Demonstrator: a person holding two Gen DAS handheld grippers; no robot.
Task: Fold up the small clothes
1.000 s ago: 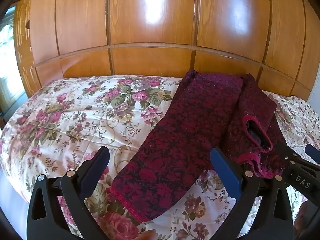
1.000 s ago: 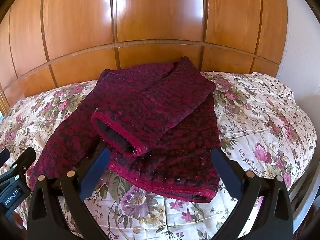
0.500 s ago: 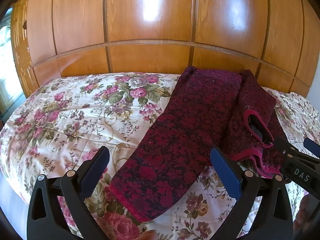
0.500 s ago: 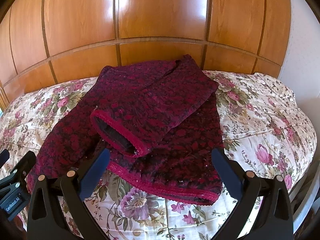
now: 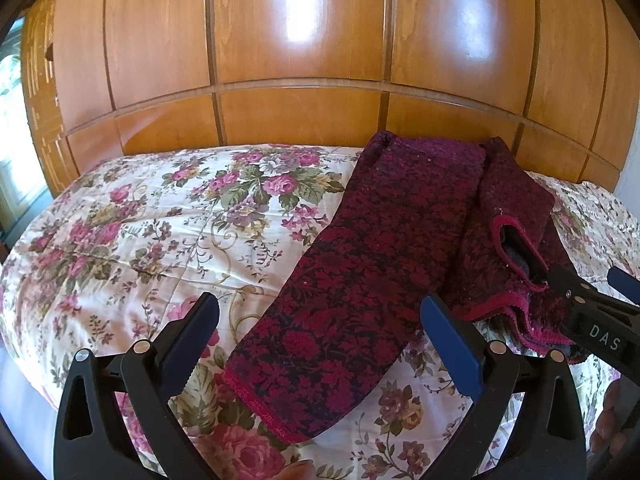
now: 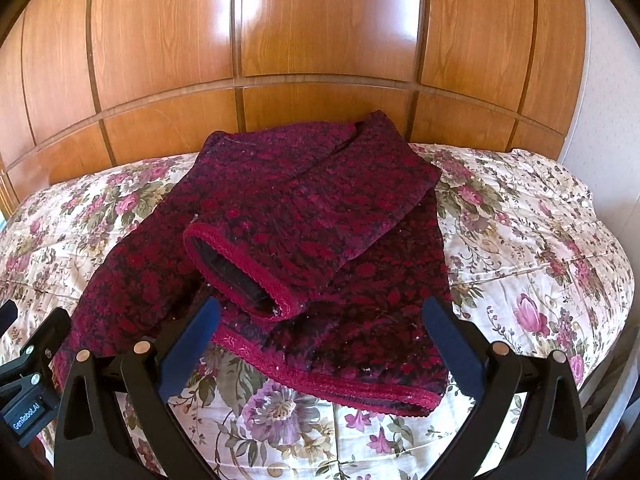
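Our dark-red floral sweater [image 6: 320, 240] lies on the floral bedspread [image 5: 160, 220], right sleeve [image 6: 296, 236] folded across. Left sleeve [image 5: 360, 280] probably goes next: both grippers, left [image 5: 320, 340] and right [image 6: 320, 340], gape empty, so we pinch its near cuff squarely.

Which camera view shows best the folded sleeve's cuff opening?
The right wrist view: the cuff opening faces the camera, central and unobstructed, its red trim and dark lining plain. In the left wrist view the cuff opening sits far right, seen edge-on, partly behind the right hand-held gripper.
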